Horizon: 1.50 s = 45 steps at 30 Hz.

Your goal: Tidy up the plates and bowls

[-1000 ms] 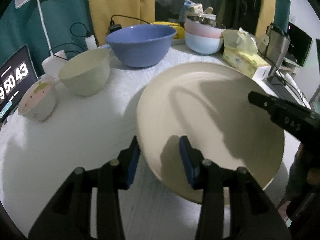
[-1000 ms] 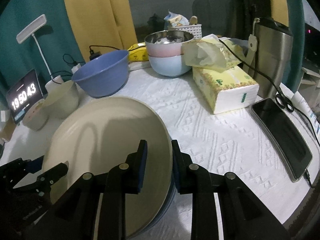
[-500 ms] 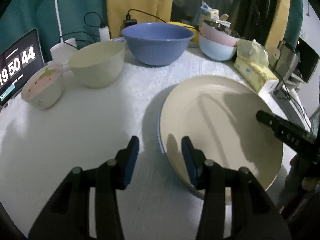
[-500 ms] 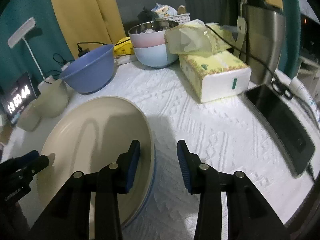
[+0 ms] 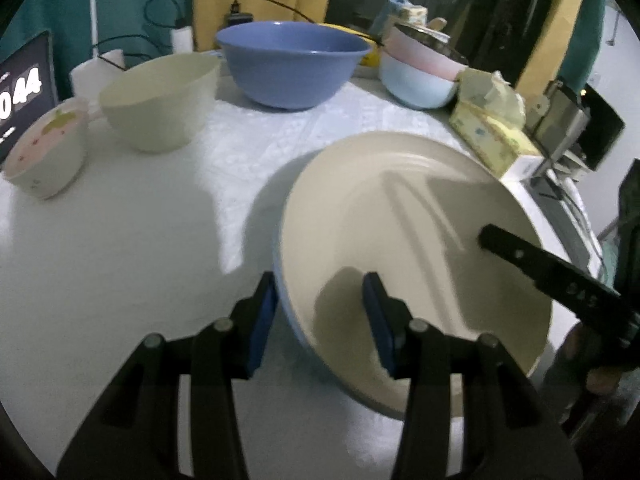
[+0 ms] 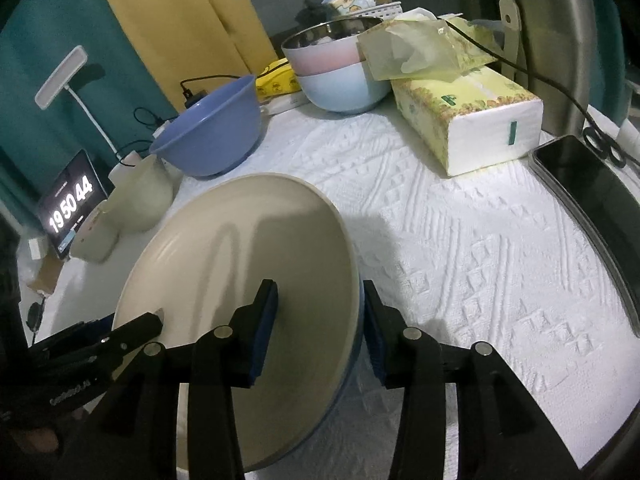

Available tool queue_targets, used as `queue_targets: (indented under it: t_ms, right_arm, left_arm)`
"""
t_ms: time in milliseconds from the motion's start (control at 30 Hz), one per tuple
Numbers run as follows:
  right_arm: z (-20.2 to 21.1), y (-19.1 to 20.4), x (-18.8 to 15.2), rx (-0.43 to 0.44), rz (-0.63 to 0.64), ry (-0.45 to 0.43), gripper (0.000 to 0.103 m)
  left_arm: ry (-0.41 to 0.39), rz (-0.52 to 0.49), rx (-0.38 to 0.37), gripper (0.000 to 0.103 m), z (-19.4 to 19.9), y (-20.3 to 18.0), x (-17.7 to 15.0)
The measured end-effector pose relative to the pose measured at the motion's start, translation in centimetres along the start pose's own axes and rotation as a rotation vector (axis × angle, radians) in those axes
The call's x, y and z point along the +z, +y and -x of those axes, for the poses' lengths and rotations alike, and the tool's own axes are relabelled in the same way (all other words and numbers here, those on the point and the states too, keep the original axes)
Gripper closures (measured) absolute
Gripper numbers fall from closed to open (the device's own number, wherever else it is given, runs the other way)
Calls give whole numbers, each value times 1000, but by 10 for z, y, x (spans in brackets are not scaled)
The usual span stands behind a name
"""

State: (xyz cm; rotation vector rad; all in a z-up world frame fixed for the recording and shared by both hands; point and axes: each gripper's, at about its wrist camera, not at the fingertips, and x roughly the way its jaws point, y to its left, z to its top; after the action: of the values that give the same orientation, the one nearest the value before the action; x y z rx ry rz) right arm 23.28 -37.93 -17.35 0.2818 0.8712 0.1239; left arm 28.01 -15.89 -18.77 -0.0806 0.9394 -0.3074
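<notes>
A large cream plate (image 5: 416, 256) with a pale blue underside lies on the white tablecloth; it also shows in the right wrist view (image 6: 248, 280). My left gripper (image 5: 316, 320) is open, its jaws astride the plate's near left rim. My right gripper (image 6: 320, 328) is open, its jaws astride the plate's right rim. A blue bowl (image 5: 292, 64), a cream bowl (image 5: 160, 100) and a small patterned cup (image 5: 44, 148) stand at the back left. Stacked pink and light blue bowls (image 6: 336, 68) stand at the back.
A tissue box (image 6: 464, 112) lies right of the stacked bowls, with a phone (image 6: 592, 192) and a steel flask (image 6: 560, 40) at the right edge. A clock tablet (image 6: 72, 204) and a lamp (image 6: 64, 76) stand at the left. Cables run along the back.
Both grippers opened wider than a second ago. The plate's right side is lower now and lies flatter on the cloth. Both grippers still sit at its rim.
</notes>
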Motion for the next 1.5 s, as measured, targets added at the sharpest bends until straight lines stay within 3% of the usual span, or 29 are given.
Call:
queue_targets:
  t_ms: [333, 700, 1500]
  right_arm:
    - [0, 7, -2, -10, 8, -1, 60]
    - [3, 43, -7, 0, 60, -3, 61]
    - [-32, 185, -31, 103, 245, 71, 61]
  left_arm:
    - [-4, 3, 12, 61, 5, 3, -4]
    - [-28, 40, 36, 61, 26, 28, -15]
    - [-91, 221, 142, 61, 84, 154, -50]
